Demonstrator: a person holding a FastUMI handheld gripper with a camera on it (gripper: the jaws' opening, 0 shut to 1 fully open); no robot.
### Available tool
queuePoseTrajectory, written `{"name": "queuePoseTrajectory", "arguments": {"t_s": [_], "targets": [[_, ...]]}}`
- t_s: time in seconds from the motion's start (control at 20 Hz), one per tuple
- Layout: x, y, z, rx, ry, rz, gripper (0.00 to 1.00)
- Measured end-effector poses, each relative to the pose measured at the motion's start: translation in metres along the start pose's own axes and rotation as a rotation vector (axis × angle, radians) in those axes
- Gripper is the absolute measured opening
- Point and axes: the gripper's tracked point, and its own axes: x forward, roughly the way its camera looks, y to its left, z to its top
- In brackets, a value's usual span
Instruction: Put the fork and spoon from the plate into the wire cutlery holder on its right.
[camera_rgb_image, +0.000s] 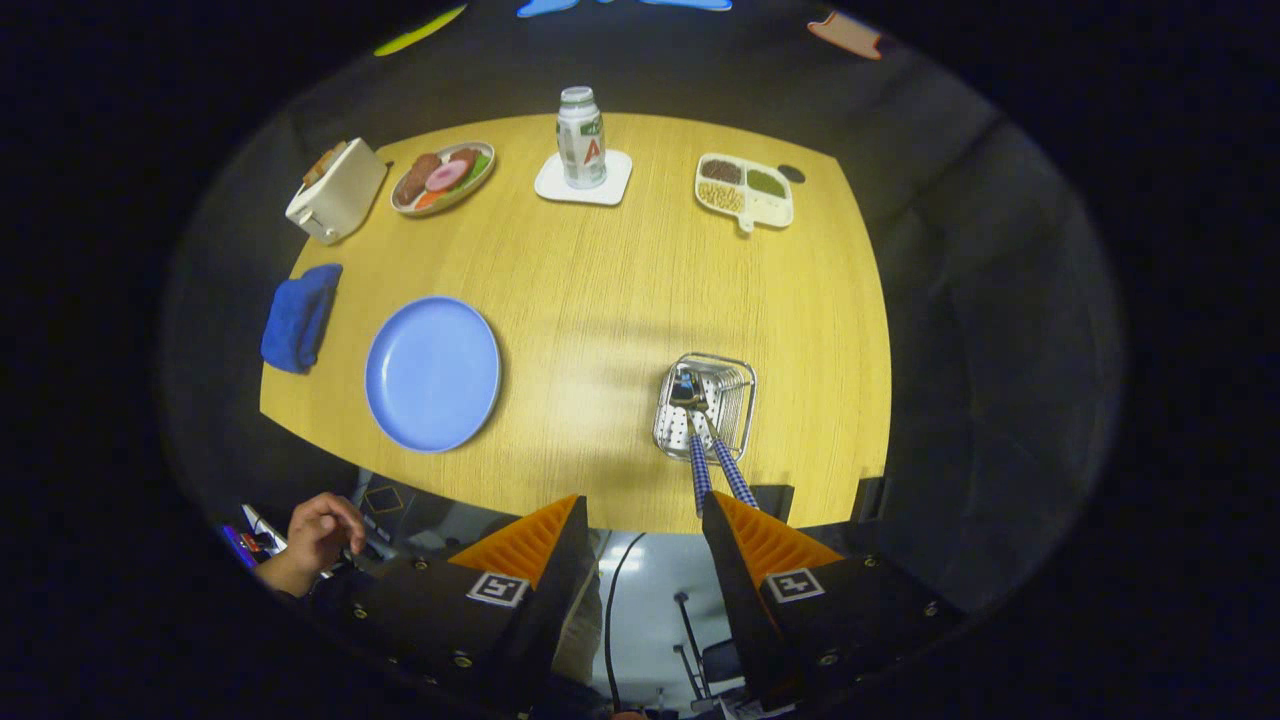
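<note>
— When starting from the left, what of the blue cloth (300, 318) and the blue plate (432, 373) beside it?

— Folded cloth near the left edge of the surface (600, 300), out of the way. Plate bare and lying flat, well apart from the holder. Nothing on it to lift, so probably done with.

— And further right, at the wire cutlery holder (738, 395)?

— Stands on the surface to the right of the plate, near the front edge. Holds the fork and spoon (700, 425): heads down inside, checked handles leaning out over the near rim toward the gripper, side by side and nearly touching. Hard to tell one from the other at this angle.

— Why leaning like that?

— Likely put in head first, with the long handles resting against the low rim. Looks settled, with no sign of tipping the basket.

— And the gripper (644, 500)?

— Spread wide, nothing between the fingers. Hangs back over the near edge of the surface, with the handle ends just beside the tip of the right finger. Grips nothing, so the task is judged as good as complete.
</note>
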Motion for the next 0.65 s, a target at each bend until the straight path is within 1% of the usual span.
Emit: {"name": "queuePoseTrajectory", "arguments": {"t_s": [0.1, 0.2, 0.25, 0.3, 0.35, 0.4, 0.45, 0.55, 0.65], "targets": [[-0.014, 0.017, 0.016, 0.055, -0.173, 0.019, 0.71], [-0.032, 0.023, 0.029, 0.086, -0.335, 0.004, 0.71], [-0.043, 0.024, 0.035, 0.087, -0.421, -0.014, 0.73], [-0.056, 0.021, 0.044, 0.079, -0.509, -0.051, 0.75], [-0.066, 0.018, 0.052, 0.068, -0.597, -0.082, 0.81], [-0.078, 0.014, 0.059, 0.06, -0.667, -0.108, 0.85], [-0.089, 0.011, 0.06, 0.054, -0.74, -0.126, 0.86], [-0.113, 0.017, 0.057, 0.026, -0.846, -0.136, 0.86], [-0.134, 0.024, 0.059, 0.014, -0.947, -0.16, 0.91]]}}
